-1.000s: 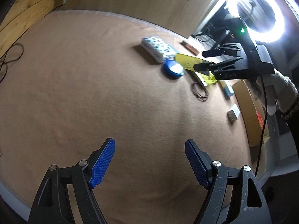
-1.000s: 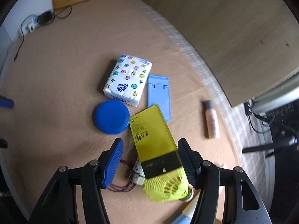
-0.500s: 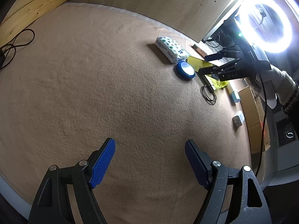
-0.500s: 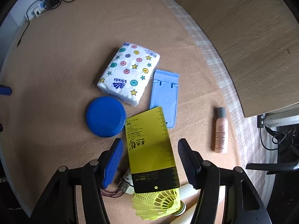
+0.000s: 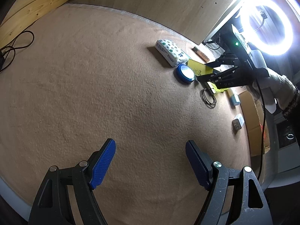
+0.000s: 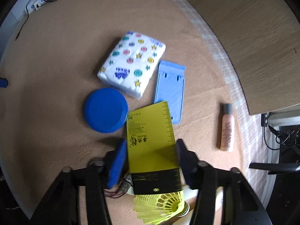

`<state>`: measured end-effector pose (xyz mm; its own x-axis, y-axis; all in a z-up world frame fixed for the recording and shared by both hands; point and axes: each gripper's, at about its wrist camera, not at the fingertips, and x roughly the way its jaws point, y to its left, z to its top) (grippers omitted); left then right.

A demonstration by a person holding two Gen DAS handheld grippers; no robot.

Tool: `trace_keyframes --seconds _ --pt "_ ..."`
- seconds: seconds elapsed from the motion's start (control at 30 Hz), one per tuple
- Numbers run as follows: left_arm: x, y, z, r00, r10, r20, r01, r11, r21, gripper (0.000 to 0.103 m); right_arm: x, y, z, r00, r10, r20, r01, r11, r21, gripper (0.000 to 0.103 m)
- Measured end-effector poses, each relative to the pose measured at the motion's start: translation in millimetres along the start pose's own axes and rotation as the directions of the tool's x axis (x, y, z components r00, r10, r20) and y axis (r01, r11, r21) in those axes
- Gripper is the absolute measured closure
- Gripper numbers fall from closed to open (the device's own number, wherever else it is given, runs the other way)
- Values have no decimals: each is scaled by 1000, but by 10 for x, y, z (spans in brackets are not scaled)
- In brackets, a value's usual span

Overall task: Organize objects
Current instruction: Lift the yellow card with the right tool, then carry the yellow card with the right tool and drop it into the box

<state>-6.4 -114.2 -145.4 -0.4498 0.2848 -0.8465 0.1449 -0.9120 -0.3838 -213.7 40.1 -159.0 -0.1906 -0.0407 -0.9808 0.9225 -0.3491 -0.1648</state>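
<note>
A yellow ruler-edged card [image 6: 150, 129] lies on the tan cloth with a yellow shuttlecock [image 6: 159, 204] at its near end. My right gripper [image 6: 151, 142] points down over the card, and its jaws are closing with the card between them. The blue pads [image 6: 118, 161] sit right at the card's long edges, and no firm squeeze shows. Beyond it lie a blue round lid [image 6: 106, 110], a patterned tissue pack [image 6: 131, 63] and a light blue stand [image 6: 170, 91]. My left gripper [image 5: 150, 144] hangs open over bare cloth, far from the pile, with nothing between its fingers.
A peach bottle [image 6: 226, 131] lies to the right near the cloth's edge. In the left wrist view I see dark elastic loops [image 5: 208, 99], a white charger [image 5: 238, 123], a cardboard box [image 5: 256, 116] and a bright ring light [image 5: 266, 22]. Cables [image 5: 11, 46] trail at far left.
The right gripper's jaws have narrowed onto the yellow card's edges, and the gripper has come closer to it. The left gripper's fingers keep the same gap.
</note>
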Motion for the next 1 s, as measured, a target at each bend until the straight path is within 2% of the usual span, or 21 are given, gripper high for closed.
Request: trace_keyframes --seconds 0.27,0.5,0.6,0.67,0.8,1.0 --pt "-9 -15 24 1000 -10 -1 10 1000 11 23 -102 -11 -104 998 55 27 -57 994 96 58" --pt "-25 -89 59 1000 -8 1 8 999 34 23 -311 92 -331 986 115 117 -136 972 192 58" --pt "-25 -170 82 1000 -9 2 8 999 53 23 -442 96 -503 976 130 175 -173 951 256 58" --pt "-21 -241 99 1000 -11 2 10 998 68 23 -522 147 -637 969 120 217 -186 931 315 58" --pt "18 -408 128 1000 -16 -2 16 995 103 23 -759 -13 -997 954 89 288 -210 881 424 58" --pt "114 -705 158 999 -30 -11 31 987 155 23 -1100 -225 -1673 936 -18 352 -219 752 622 58"
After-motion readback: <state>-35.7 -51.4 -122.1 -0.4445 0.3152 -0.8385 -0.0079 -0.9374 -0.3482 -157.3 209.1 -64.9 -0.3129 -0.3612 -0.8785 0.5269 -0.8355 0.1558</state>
